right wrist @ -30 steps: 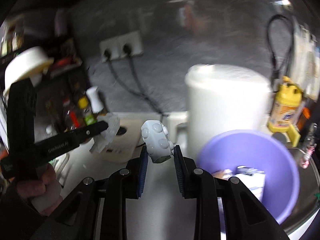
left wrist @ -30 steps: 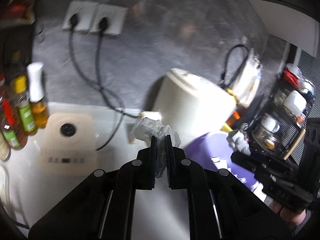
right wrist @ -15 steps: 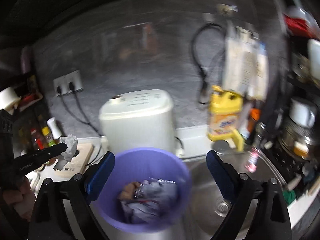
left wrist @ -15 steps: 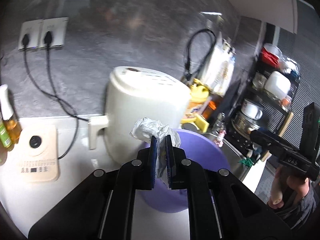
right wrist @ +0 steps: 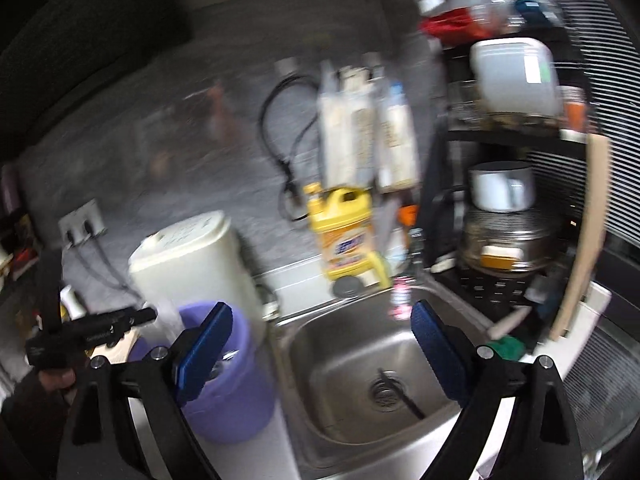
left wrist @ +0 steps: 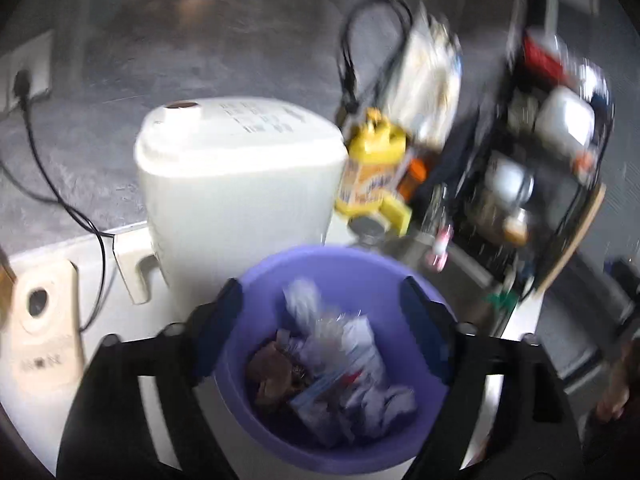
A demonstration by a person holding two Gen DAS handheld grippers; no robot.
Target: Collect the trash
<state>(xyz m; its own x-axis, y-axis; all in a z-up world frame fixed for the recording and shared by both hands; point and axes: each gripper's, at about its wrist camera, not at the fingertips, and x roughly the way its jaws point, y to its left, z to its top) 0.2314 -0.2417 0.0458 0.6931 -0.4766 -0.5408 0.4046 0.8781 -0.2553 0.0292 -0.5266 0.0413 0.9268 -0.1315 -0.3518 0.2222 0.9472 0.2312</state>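
The purple bin (left wrist: 416,424) stands on the white counter and holds crumpled paper, wrappers and brown scraps. My left gripper (left wrist: 320,320) hovers over it and its jaws are opening. A crumpled white tissue (left wrist: 304,304) shows as a blur between the fingers, and neither pad touches it. In the right wrist view the left gripper (right wrist: 148,316) reaches over the bin (right wrist: 232,392), with the blurred tissue (right wrist: 166,316) at its tip. My right gripper (right wrist: 320,352) stands open above the steel sink (right wrist: 320,340) with nothing between its fingers.
A white appliance (left wrist: 240,172) stands right behind the bin. Beside it are a yellow detergent bottle (right wrist: 344,232) and a black dish rack (right wrist: 512,200) full of pots. A beige device (left wrist: 44,344) lies at the left. A hand (right wrist: 52,380) holds the left gripper.
The left gripper moved right to above the bin and opened, letting go of the tissue. The right gripper dropped its white piece, opened wide and swung right from the bin to the sink.
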